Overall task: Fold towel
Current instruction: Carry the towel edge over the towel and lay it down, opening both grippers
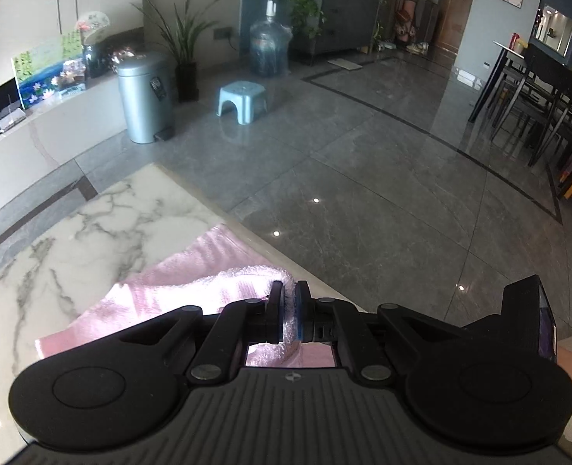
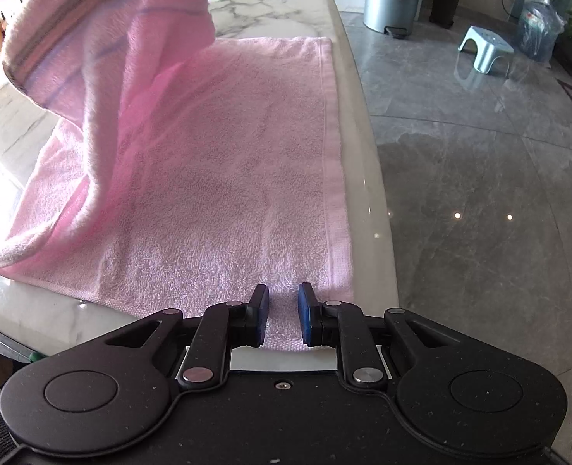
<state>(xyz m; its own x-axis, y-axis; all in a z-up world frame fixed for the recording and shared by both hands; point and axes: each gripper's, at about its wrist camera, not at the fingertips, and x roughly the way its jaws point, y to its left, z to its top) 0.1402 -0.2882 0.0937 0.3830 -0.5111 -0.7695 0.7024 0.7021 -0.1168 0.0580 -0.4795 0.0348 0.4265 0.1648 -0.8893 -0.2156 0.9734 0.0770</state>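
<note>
A pink towel (image 2: 216, 147) lies on the white marble table (image 2: 270, 7), its long right edge along the table's rim. Its far left part is lifted and curls over, showing a striped end (image 2: 92, 7). In the left wrist view my left gripper (image 1: 289, 290) is shut on a bunched edge of the towel (image 1: 247, 275) and holds it above the table (image 1: 73, 232). My right gripper (image 2: 282, 294) is open, its blue pads either side of the towel's near edge, low over it.
A grey tiled floor (image 1: 363, 174) lies past the table's right rim. On it stand a metal pedal bin (image 1: 142, 97), a light blue stool (image 1: 243, 100), a water bottle (image 1: 270, 46) and a potted plant (image 1: 187, 58). Dark dining chairs (image 1: 537, 108) stand far right.
</note>
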